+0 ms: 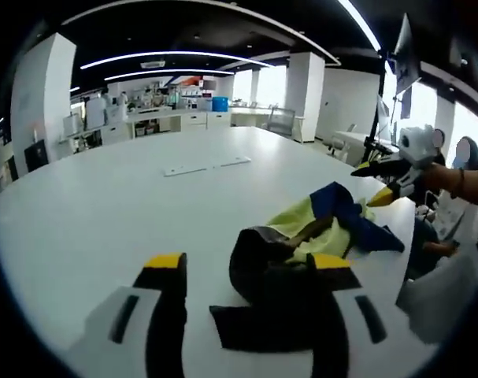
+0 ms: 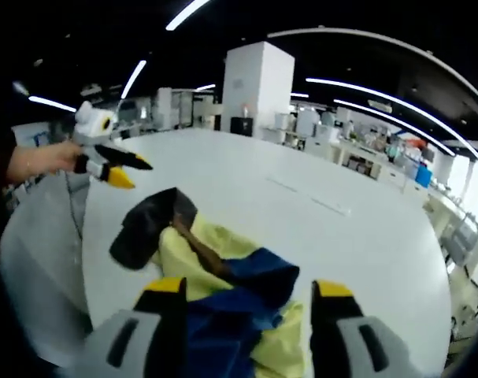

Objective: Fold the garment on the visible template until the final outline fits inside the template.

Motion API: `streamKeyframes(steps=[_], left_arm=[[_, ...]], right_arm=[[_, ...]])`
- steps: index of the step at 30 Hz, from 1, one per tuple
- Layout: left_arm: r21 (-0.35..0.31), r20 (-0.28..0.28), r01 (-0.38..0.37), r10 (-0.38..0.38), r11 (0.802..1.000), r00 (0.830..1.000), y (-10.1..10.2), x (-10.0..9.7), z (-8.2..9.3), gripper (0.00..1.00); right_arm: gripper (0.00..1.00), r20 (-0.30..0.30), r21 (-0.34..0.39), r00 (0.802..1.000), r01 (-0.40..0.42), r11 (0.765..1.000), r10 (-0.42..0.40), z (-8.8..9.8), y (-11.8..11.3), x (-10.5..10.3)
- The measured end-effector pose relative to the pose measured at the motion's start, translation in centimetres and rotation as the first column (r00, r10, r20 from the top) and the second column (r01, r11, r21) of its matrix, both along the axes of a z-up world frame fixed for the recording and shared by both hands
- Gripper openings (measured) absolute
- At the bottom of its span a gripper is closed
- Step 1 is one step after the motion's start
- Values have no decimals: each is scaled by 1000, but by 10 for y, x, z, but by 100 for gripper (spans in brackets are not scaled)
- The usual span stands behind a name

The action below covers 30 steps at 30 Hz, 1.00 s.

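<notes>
A crumpled garment (image 1: 301, 244) of black, pale yellow and blue cloth lies in a heap on the white table (image 1: 105, 205). My left gripper (image 1: 247, 264) is open just in front of its black part, with the cloth lying between and beyond the jaws. In the right gripper view the same garment (image 2: 223, 264) lies under my right gripper (image 2: 248, 287), which is open over the blue fold. A hand holds the right gripper (image 1: 367, 185) above the heap's far side. The left gripper (image 2: 138, 175) hovers open beyond the black end.
Two thin pale strips (image 1: 207, 166) lie flat farther out on the table (image 2: 364, 236). A person's grey clothing (image 1: 435, 295) borders the table edge beside the heap. Counters, pillars and chairs stand far behind.
</notes>
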<state>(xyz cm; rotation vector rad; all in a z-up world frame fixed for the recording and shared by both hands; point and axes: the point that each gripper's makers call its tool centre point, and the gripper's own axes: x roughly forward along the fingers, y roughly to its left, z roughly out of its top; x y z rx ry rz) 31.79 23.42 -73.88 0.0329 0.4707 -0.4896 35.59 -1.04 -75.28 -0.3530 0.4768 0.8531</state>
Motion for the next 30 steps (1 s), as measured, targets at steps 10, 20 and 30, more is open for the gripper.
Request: streamKeyframes(steps=[10, 20, 30], left_arm=[[17, 10, 70, -71, 997, 997, -16, 22, -5, 42], [20, 48, 126, -127, 992, 991, -26, 44, 1, 28], [101, -24, 229, -228, 968, 973, -36, 44, -23, 26]], right_arm=[[46, 44, -45, 993, -110, 993, 112, 2, 15, 16], [37, 20, -131, 970, -238, 962, 243, -17, 26, 18], [32, 0, -238, 950, -305, 922, 313, -42, 24, 25]])
